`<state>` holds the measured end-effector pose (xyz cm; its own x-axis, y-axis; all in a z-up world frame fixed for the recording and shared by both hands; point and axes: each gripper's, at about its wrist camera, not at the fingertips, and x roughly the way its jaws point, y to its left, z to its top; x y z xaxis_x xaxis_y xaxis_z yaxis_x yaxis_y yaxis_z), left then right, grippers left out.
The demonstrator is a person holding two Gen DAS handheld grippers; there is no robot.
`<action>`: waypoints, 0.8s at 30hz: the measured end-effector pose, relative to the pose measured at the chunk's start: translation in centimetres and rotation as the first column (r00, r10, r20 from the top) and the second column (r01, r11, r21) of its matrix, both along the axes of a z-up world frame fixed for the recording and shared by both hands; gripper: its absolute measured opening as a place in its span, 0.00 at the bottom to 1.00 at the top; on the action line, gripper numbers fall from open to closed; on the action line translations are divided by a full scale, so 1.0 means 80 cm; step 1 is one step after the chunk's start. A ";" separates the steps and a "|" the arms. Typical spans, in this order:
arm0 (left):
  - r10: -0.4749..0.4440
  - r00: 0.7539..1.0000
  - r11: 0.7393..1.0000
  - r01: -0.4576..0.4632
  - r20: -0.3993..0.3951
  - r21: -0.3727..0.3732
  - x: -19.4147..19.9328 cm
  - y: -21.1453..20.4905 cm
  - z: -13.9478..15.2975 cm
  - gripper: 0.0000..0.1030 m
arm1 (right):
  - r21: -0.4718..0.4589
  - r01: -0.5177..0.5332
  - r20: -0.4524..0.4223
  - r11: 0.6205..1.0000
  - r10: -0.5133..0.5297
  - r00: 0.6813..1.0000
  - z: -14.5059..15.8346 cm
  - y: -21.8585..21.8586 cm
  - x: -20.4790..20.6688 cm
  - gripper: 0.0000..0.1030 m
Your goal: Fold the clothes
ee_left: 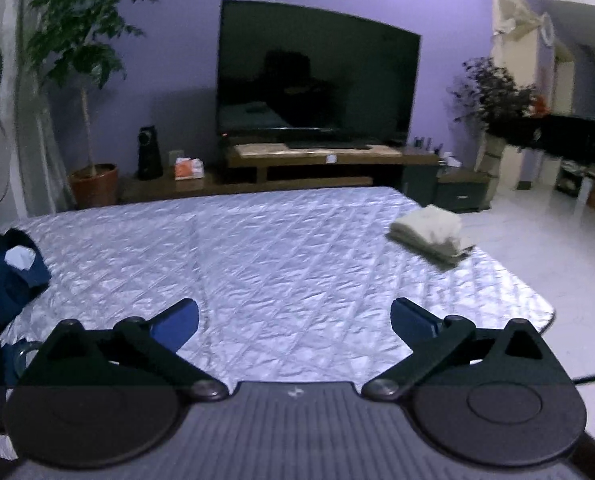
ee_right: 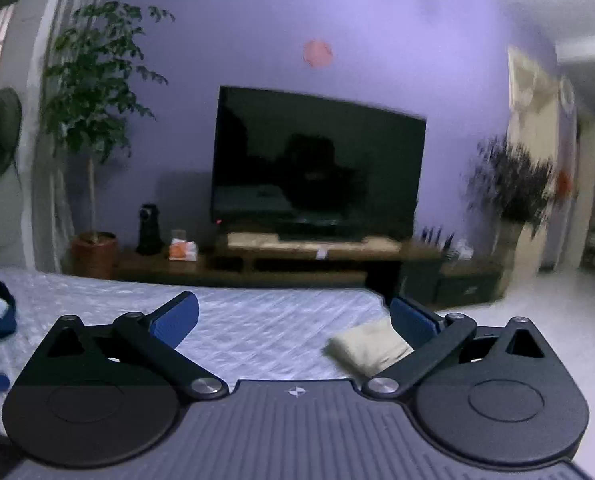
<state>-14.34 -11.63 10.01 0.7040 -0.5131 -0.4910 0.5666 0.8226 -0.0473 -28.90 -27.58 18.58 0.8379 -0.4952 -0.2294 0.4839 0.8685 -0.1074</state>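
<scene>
While both grippers are hanging above the quilted silver table cover (ee_left: 281, 264), neither one is holding anything. The left gripper (ee_left: 294, 320) is standing with its blue-padded jaws spread wide, and only bare quilted cover is showing between them. The right gripper (ee_right: 294, 318) is likewise gaping wide and empty — its view is smeared with motion blur.

A folded cream garment (ee_left: 431, 234) is lying near the far right corner of the cover, well apart from the left gripper. From the right wrist view this same folded piece (ee_right: 367, 346) is showing just beside the right finger, partly hidden behind it; whether it is touching the pad I cannot tell. A heap of dark blue clothes (ee_left: 7, 268) is sitting unfolded at the left edge of the cover, with a pale patch showing in its middle.

Beyond the table a dark television (ee_left: 315, 76) is standing on a low wooden bench (ee_left: 297, 160) against a purple wall, a potted tree (ee_left: 85, 92) is standing to its left, and a darker plant (ee_left: 497, 96) is standing to its right.
</scene>
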 end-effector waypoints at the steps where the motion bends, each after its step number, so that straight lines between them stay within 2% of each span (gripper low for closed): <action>1: -0.006 1.000 1.000 0.006 0.001 0.001 -0.001 -0.002 0.003 0.99 | -0.011 0.000 0.006 1.000 0.000 1.000 0.002 0.004 -0.007 1.00; 7: -0.012 1.000 0.999 0.012 -0.014 0.034 -0.009 -0.005 0.012 0.99 | 0.028 0.071 0.093 0.997 -0.073 0.993 0.014 0.006 -0.045 1.00; 9: -0.002 1.000 0.997 0.003 -0.015 0.072 -0.016 -0.009 0.015 0.99 | 0.072 0.086 0.083 0.994 -0.092 0.992 0.014 -0.002 -0.052 1.00; 13: 0.008 1.000 0.986 -0.006 -0.014 0.167 -0.029 -0.023 0.018 0.99 | 0.257 0.023 0.000 0.966 -0.023 1.000 0.009 -0.020 -0.061 1.00; 15: 0.004 0.999 0.981 0.005 -0.042 0.194 -0.039 -0.025 0.018 0.99 | 0.322 0.069 -0.054 0.944 -0.054 0.997 -0.001 -0.022 -0.063 1.00; 17: -0.004 0.998 0.978 0.016 -0.057 0.207 -0.047 -0.026 0.018 0.99 | 0.373 0.130 -0.157 0.919 -0.075 0.985 -0.014 -0.023 -0.059 1.00; 20: -0.021 0.998 0.975 0.035 -0.063 0.218 -0.059 -0.026 0.019 0.99 | 0.396 0.210 -0.325 0.894 -0.077 0.942 -0.036 -0.021 -0.051 1.00; 22: -0.030 0.997 0.974 0.044 -0.066 0.222 -0.064 -0.026 0.020 0.99 | 0.390 0.238 -0.361 0.889 -0.090 0.928 -0.041 -0.017 -0.052 1.00; 24: -0.033 0.997 0.974 0.048 -0.068 0.220 -0.065 -0.028 0.020 0.99 | 0.384 0.228 -0.355 0.895 -0.084 0.931 -0.038 -0.010 -0.054 1.00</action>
<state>-19.56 -13.86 11.63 0.6484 -0.4141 -0.6388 0.6014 0.7931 0.0964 -33.20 -28.39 15.54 0.6017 -0.4132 -0.6835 0.6176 0.7834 0.0702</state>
